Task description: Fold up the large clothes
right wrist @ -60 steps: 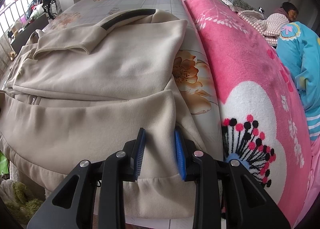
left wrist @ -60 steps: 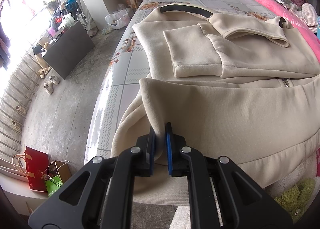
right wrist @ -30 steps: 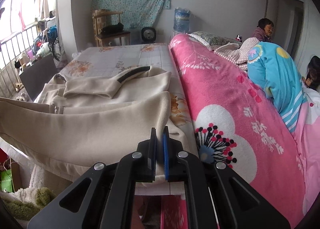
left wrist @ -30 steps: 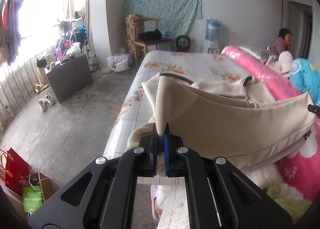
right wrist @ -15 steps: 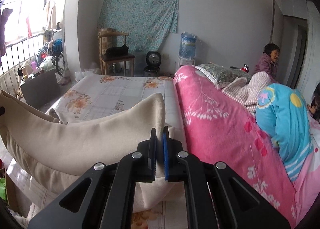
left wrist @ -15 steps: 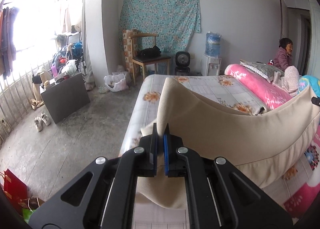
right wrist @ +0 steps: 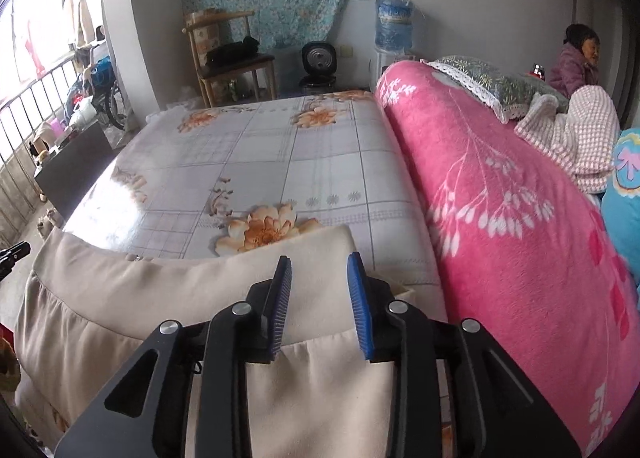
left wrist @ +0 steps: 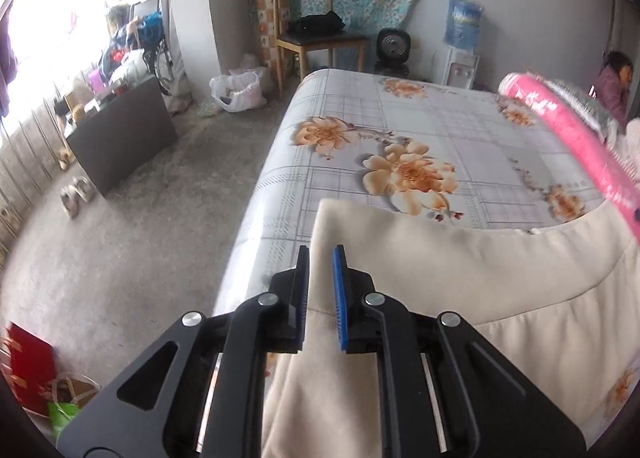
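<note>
We've got both tongs opening over the beige garment (left wrist: 460,278), which lies folded on the near part of the bed (left wrist: 420,130), just beside the pink blanket (right wrist: 500,198). Left tongs (left wrist: 321,278): pads slightly apart, garment's left corner btwn them, fabric no longer pinched. Right tongs (right wrist: 320,282): gap wider, pads off the cloth, garment's right corner w/ its hem band btwn and below them.

A bed with a grey flower-printed checked sheet (right wrist: 256,162) carries a folded beige fleece garment (right wrist: 168,298) at six o'clock and a pink plush blanket (right wrist: 500,218) at three.
</note>
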A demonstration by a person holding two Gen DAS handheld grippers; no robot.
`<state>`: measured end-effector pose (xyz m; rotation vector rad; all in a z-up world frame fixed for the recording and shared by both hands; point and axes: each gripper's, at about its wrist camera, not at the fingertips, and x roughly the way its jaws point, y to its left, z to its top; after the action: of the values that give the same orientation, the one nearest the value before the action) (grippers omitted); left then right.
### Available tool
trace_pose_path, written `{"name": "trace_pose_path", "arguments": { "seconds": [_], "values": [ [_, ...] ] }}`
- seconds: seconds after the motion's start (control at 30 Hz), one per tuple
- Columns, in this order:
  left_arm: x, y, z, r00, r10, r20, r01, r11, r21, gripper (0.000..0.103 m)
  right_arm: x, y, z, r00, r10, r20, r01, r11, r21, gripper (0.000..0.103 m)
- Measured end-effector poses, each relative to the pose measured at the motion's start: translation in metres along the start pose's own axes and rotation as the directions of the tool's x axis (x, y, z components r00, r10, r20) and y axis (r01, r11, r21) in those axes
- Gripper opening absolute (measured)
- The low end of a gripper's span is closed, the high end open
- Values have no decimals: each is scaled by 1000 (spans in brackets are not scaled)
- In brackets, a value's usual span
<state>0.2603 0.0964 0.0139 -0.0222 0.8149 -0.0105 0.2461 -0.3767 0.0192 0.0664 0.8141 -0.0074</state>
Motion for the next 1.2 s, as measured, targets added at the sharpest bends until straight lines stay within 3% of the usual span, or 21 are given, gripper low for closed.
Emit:
{"name": "trace_pose_path", "arguments": {
  "seconds": [0.13, 0.23, 0.4, 0.57, 0.73, 0.83, 0.93, 1.03, 1.1, 1.17, 1.2],
  "values": [
    [-25, -4, -20, 994, -112, -6, 112, 993, 21, 11, -23, 11, -22, 997, 78, -19, -79, 994, -76, 33],
    [-31, -13, -42, 987, -149, -64, 151, 988, 23, 12, -36, 12, -45, 995, 75, -66, -81, 993, -91, 35],
    [-6, -1, -82, 983, -55, -174, 53, 999, -14, 11, -29, -19, -90, 985, 25, -169, -23, 1000, 12, 35],
    [-16, 6, -83, 990, -34, -137, 34, 999, -4, 11, -32, -40, -103, 983, 32, -181, -14, 995, 97, 32],
    [-67, -2, -80, 990, -139, -38, 140, 990, 35, 13, -77, -24, -105, 994, 38, -99, -34, 998, 45, 32],
    [-72, -16, -98, 978, -198, -67, 202, 978, 60, 21, -67, -19, -125, 988, -4, -157, 4, 1000, 4, 32],
    [-46, -26, -121, 977, -138, -165, 153, 985, 77, 24, -52, -31, -135, 982, 17, -189, -3, 997, 74, 32],
    [-62, -21, -117, 979, -160, -123, 164, 986, 25, 23, -74, -9, -120, 988, -43, -151, 46, 999, 13, 32],
    [-83, -28, -113, 980, -194, -55, 197, 979, 55, 23, -87, 11, -115, 994, 27, -110, -28, 1000, -4, 34],
    [-91, -42, -112, 970, -238, -46, 242, 965, 101, 26, -86, 40, -117, 984, 139, -114, -142, 990, -13, 35],
    [-91, -50, -114, 967, -250, -52, 254, 960, 119, 28, -82, 56, -119, 980, 157, -120, -163, 986, -42, 35]
  ]
}}
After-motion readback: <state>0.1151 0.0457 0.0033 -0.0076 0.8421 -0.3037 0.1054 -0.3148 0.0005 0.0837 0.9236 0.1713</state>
